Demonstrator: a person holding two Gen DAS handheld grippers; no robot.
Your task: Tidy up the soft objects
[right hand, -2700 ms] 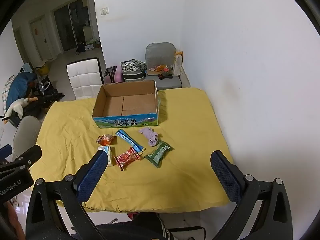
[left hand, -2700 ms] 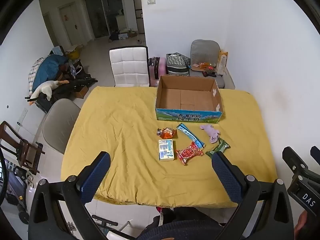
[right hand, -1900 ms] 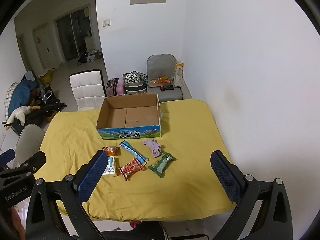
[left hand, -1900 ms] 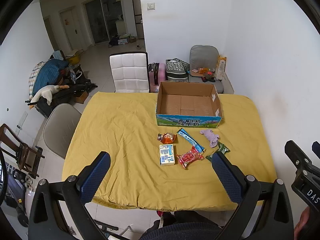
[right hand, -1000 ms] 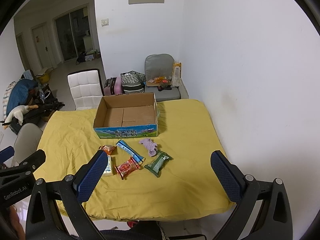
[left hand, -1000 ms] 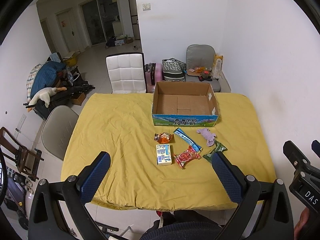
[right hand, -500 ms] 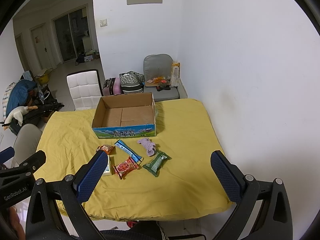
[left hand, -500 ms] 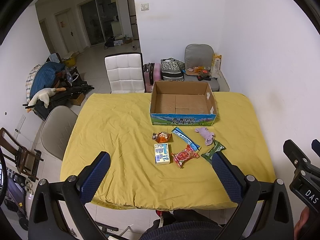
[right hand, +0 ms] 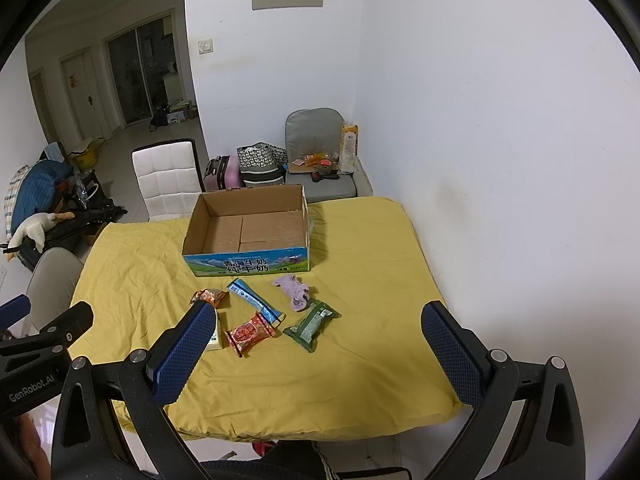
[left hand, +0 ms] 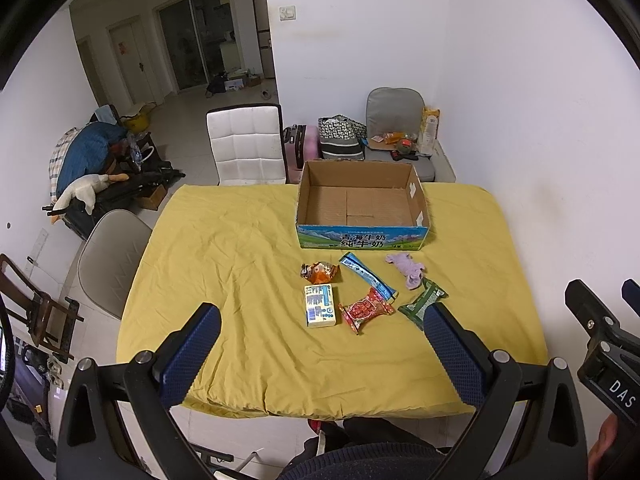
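An open, empty cardboard box (left hand: 362,204) (right hand: 248,232) stands on the yellow-covered table (left hand: 224,264) (right hand: 360,360). In front of it lie an orange snack bag (left hand: 319,272) (right hand: 208,296), a blue stick pack (left hand: 368,276) (right hand: 256,302), a purple soft toy (left hand: 406,270) (right hand: 294,290), a white-and-blue carton (left hand: 319,310), a red packet (left hand: 366,310) (right hand: 250,333) and a green packet (left hand: 422,306) (right hand: 312,324). My left gripper (left hand: 320,344) and right gripper (right hand: 316,340) are both open and empty, held high above the table's near edge.
A white chair (left hand: 246,146) stands behind the table and a beige chair (left hand: 110,256) at its left. A grey seat (left hand: 396,128) with clutter and bags sits by the far wall. The white wall runs close along the table's right side.
Both grippers have drifted slightly, so the table and objects shift a little in view. Both stay open and empty; nothing on the table has moved.
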